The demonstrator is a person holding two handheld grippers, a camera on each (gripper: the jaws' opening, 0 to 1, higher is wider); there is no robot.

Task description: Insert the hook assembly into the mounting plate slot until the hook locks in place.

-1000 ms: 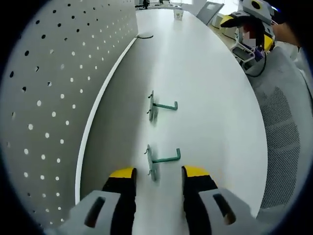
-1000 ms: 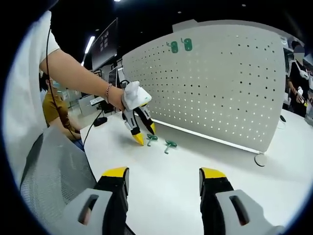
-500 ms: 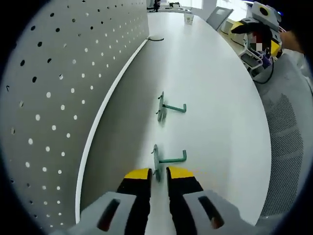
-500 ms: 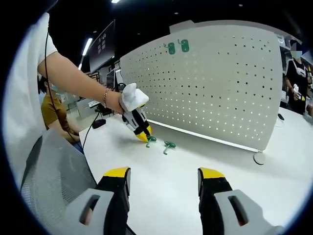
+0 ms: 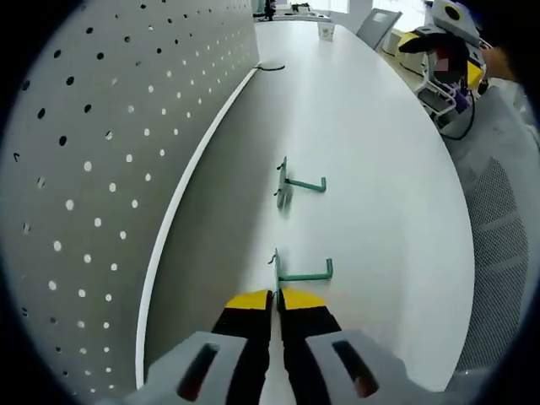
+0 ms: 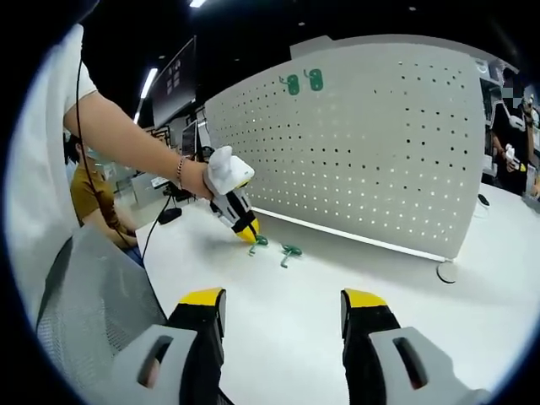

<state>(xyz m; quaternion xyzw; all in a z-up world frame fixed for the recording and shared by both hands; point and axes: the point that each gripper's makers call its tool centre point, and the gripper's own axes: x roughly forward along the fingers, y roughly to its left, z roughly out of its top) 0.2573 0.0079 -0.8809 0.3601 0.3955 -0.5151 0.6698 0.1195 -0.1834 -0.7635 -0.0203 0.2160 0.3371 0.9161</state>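
Two green hook assemblies lie on the white table [image 5: 380, 169] beside the perforated mounting plate [image 5: 84, 169]. My left gripper [image 5: 276, 297] is shut on the back plate of the near hook [image 5: 302, 275], which rests on the table. The far hook [image 5: 297, 183] lies free beyond it. In the right gripper view, a hand holds the left gripper [image 6: 247, 232] down at the near hook [image 6: 259, 243], with the far hook [image 6: 291, 251] next to it. My right gripper [image 6: 281, 302] hovers open and empty, well back from the mounting plate [image 6: 380, 143].
Two more green hooks [image 6: 304, 81] hang near the mounting plate's top edge. The plate's round foot [image 6: 446, 272] sits on the table. A mesh chair [image 6: 93, 312] stands at the table's edge. The right gripper [image 5: 443, 38] shows far off. A paper cup [image 5: 326, 30] stands at the table's far end.
My left gripper moved forward and its jaws went from open to shut on the near hook's back plate. The right gripper stayed open and barely moved.
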